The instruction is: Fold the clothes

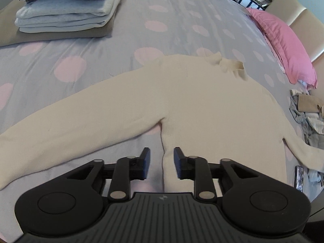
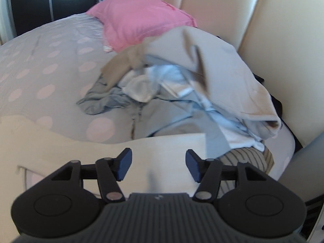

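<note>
Centrally, a cream sweater point(image 1: 192, 101) lies flat on the bed point(image 1: 101, 60); left gripper point(image 1: 162, 162) and right gripper point(image 2: 159, 165) hover with jaws wide, holding nothing

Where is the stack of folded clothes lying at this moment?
In the left wrist view, the stack of folded clothes sits at the far left of the bed, beyond the cream sweater.
</note>
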